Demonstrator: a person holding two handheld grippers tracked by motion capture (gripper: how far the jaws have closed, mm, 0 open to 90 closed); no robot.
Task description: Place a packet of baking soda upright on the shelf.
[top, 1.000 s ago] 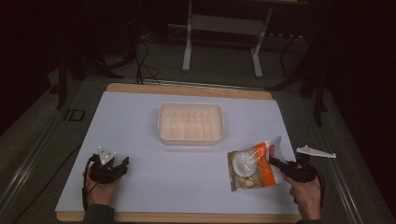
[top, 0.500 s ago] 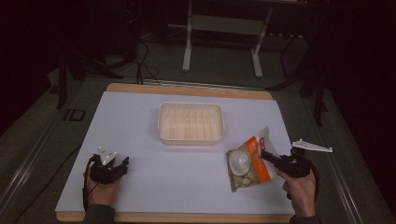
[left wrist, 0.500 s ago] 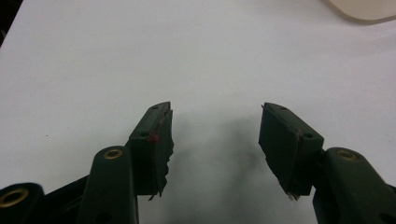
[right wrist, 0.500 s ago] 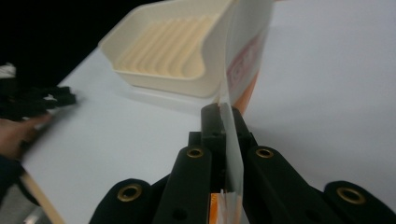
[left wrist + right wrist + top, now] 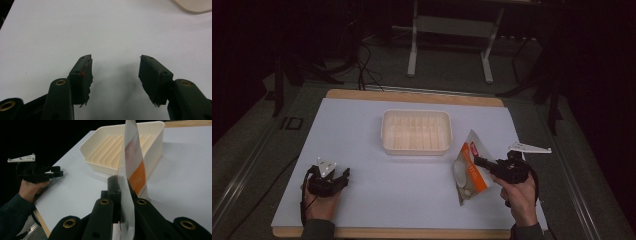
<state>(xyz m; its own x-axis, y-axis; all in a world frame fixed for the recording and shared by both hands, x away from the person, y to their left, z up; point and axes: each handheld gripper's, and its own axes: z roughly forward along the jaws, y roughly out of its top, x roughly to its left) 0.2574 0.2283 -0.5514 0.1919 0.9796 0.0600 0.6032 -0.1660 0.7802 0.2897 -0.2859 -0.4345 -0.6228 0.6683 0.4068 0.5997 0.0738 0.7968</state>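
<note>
Just one packet [image 5: 470, 169], one tray [image 5: 416, 131].

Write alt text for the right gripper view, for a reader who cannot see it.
The right gripper has its black fingers shut on the edge of a white and orange packet, held upright on edge above a white table. Behind the packet sits a cream ribbed tray. At far left, the person's other hand rests the left gripper near the table edge.
</note>
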